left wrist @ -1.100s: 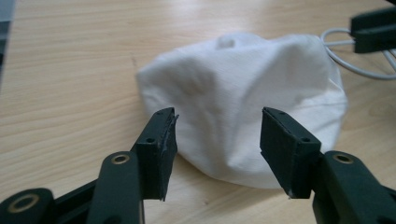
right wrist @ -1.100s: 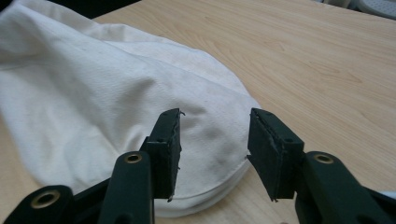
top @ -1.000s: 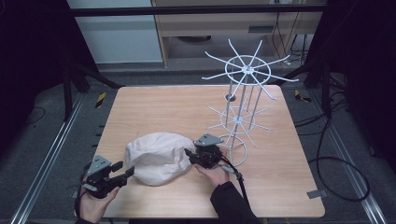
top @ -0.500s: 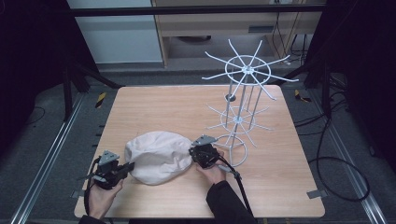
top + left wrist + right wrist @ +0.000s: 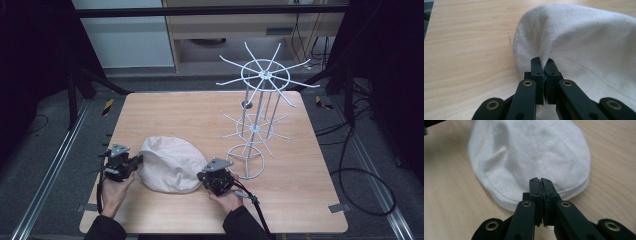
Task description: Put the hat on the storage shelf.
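A white flat cap (image 5: 170, 162) lies on the wooden table (image 5: 190, 112) near its front edge. My left gripper (image 5: 139, 161) is at the cap's left side. In the left gripper view it (image 5: 543, 61) is shut on a raised fold of the cap (image 5: 586, 37). My right gripper (image 5: 202, 176) is at the cap's right end. In the right gripper view it (image 5: 539, 180) is shut at the cap's (image 5: 531, 150) stitched rim, with a thin pale strip pinched between the pads. The cap still rests on the table.
A white wire rack (image 5: 257, 115) with spoked arms at two levels stands on a ring base at the right, close behind my right gripper. Bare table lies behind the cap. Dark frames and cables surround the table.
My left gripper has moved in from the front left corner to the cap's left side. The right gripper has shifted slightly towards the front edge. The cap has stayed in place.
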The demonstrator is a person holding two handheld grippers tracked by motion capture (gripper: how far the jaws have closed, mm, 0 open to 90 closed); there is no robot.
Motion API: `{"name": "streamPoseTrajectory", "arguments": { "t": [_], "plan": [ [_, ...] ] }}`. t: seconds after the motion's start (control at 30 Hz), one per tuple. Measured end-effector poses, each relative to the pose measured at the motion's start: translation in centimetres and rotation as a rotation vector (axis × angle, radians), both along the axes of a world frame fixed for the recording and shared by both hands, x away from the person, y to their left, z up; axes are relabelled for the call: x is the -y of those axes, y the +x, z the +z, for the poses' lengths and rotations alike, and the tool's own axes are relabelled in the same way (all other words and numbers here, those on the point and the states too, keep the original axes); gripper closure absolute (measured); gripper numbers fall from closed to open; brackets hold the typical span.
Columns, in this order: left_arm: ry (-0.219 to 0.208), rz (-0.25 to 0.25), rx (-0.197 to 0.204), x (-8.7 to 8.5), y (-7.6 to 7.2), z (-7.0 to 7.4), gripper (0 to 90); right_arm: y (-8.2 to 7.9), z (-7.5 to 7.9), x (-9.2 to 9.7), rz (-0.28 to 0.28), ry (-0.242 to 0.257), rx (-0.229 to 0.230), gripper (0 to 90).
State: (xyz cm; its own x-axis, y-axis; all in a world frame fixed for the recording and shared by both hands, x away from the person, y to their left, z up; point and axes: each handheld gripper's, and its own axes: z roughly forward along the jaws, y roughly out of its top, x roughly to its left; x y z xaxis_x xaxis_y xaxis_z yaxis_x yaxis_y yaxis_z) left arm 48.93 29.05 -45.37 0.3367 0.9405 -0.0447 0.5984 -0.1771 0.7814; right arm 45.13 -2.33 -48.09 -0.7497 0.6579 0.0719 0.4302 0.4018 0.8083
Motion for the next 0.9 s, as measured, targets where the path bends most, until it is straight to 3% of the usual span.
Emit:
{"name": "streamPoseTrajectory", "arguments": {
  "t": [0.07, 0.13, 0.23, 0.37, 0.5, 0.6, 0.67, 0.77, 0.9],
  "plan": [
    [-0.003, -0.001, 0.002, 0.5, 0.7, -0.1, 88.0, -0.7, 0.1, -0.3, 0.032, 0.024, -0.011, 90.0],
    [0.006, -0.005, 0.007, 0.9, 1.3, -0.1, 87.8, -1.4, 0.0, -0.9, 0.053, 0.013, -0.006, 90.0],
    [0.002, 0.004, 0.014, 1.1, 1.4, -0.2, 83.3, -1.4, -0.1, -1.1, 0.045, 0.0, 0.014, 90.0],
    [-0.012, -0.007, 0.018, 0.2, 0.3, 0.2, 68.9, -0.6, 0.2, 0.1, -0.025, 0.043, 0.049, 90.0],
    [-0.006, -0.024, 0.042, -0.7, -2.0, 0.8, 67.3, 1.0, 0.1, 1.5, -0.146, 0.068, 0.079, 90.0],
    [-0.011, -0.048, 0.045, -0.7, -4.1, 0.9, 71.3, 2.3, -0.4, 1.8, -0.206, 0.042, 0.084, 90.0],
    [0.0, -0.083, 0.012, 0.1, -5.1, 0.0, 78.5, 2.8, -0.6, 1.8, -0.226, 0.032, 0.091, 90.0],
    [0.029, -0.129, -0.05, 1.5, -5.1, -1.3, 84.5, 3.4, -1.0, 1.7, -0.24, 0.013, 0.09, 90.0],
    [0.05, -0.148, -0.065, 3.1, -4.2, -2.1, 89.0, 3.7, -1.2, 1.5, -0.231, -0.015, 0.087, 90.0]
  ]
}}
